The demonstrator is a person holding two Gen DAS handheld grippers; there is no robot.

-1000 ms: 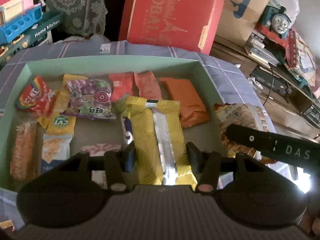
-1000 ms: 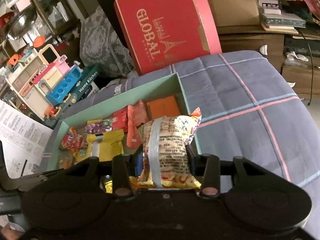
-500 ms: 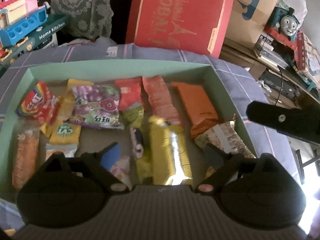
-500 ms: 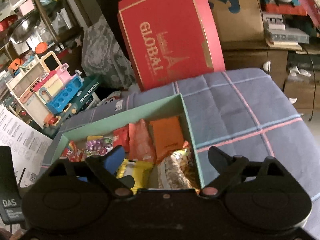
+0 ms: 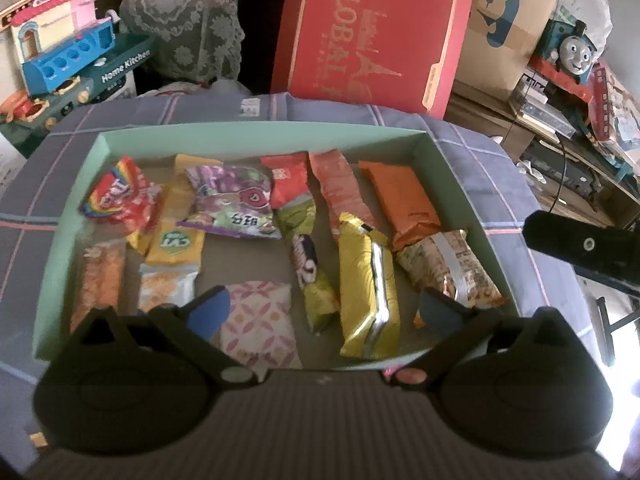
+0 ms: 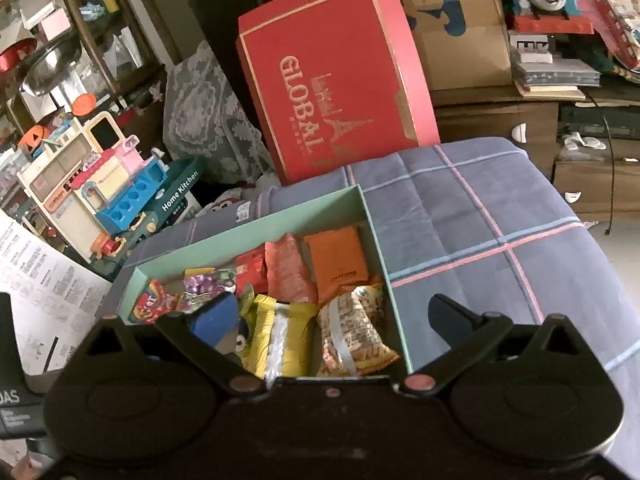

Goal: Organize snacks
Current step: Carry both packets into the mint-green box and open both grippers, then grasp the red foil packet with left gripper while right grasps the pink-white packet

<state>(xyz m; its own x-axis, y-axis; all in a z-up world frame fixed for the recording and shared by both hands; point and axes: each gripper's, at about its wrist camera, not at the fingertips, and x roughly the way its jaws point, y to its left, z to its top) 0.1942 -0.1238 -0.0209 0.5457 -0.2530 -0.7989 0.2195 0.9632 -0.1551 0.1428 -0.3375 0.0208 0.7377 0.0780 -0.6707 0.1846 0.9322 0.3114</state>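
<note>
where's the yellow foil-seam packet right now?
In the left wrist view the yellow packet lies in the green box, right of centre near the front wall, between the purple-and-yellow packet and the patterned snack bag. No claw holds it.

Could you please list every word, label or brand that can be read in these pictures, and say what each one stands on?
"GLOBAL": gold letters on the red box.
"Home Kitchen": white letters on the teal toy box.
"DAS": partly cut off, white letters on the other hand-held gripper's black body.
Snack packets in the green tray: print too blurred to read.
Printed sheet: too small to read.
</note>
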